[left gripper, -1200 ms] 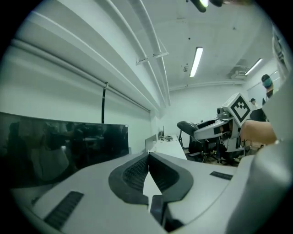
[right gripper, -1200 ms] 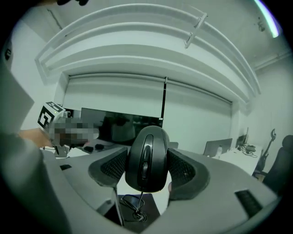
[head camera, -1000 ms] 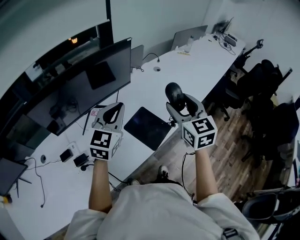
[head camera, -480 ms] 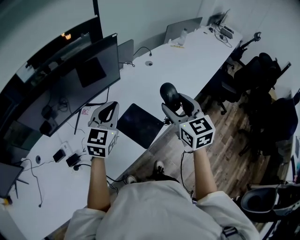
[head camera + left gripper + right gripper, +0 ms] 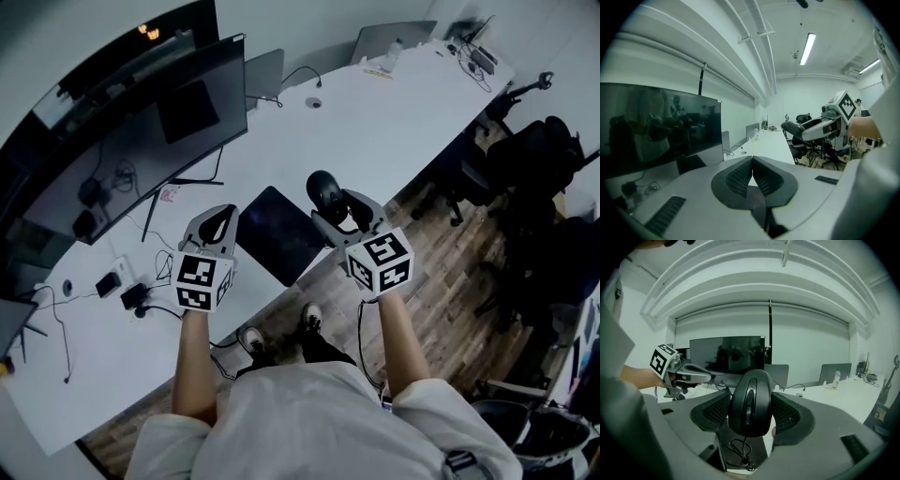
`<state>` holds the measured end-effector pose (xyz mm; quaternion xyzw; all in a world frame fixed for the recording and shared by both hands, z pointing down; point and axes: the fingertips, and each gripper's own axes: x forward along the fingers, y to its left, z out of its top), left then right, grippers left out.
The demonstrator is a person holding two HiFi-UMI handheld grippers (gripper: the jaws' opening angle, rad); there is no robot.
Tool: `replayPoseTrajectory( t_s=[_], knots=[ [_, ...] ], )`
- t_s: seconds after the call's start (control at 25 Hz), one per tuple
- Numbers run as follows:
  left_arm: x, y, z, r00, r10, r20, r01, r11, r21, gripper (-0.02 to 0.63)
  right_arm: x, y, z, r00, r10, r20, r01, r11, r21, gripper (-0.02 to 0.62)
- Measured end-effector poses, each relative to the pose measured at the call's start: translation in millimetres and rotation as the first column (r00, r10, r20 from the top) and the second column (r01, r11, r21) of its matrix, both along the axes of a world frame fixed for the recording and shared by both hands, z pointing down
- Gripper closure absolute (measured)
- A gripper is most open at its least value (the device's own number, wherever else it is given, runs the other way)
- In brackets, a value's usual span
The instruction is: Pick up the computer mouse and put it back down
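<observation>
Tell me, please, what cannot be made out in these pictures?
- Underside of the black computer mouse: right gripper view, behind its own body.
- Far end of its thin black cable: same view, behind the right gripper.
- Small dark devices on the white desk: head view, too small.

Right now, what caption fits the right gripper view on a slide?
The right gripper holds a black computer mouse, cable dangling, before a dark monitor and a white desk.

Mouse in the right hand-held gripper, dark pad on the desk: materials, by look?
Mouse: likely moulded black plastic, semi-gloss; soft highlights along its shell. Pad: probably fabric-topped, matte dark; it throws no glare, though too small to be sure.
</observation>
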<state>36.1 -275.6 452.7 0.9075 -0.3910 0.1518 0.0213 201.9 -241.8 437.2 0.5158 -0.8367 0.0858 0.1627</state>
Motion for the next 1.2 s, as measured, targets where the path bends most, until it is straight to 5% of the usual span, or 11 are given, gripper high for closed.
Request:
replayPoseTrajectory(
  t_s=[0.64,1.2],
  knots=[
    [-60.0,-1.4,75.4,0.972,-0.233,0.037,0.235,0.962,-0.138,0.589,-65.6,-60.3,155.9,0.961,-0.275,-0.033,0.262,0.94,-0.218,0.308],
    [-109.3,0.4,124.9,0.933,-0.355,0.063,0.36,0.906,-0.223,0.589,-112.9,-103.0,278.8,0.929,-0.353,-0.113,0.285,0.876,-0.389,0.31]
  ],
)
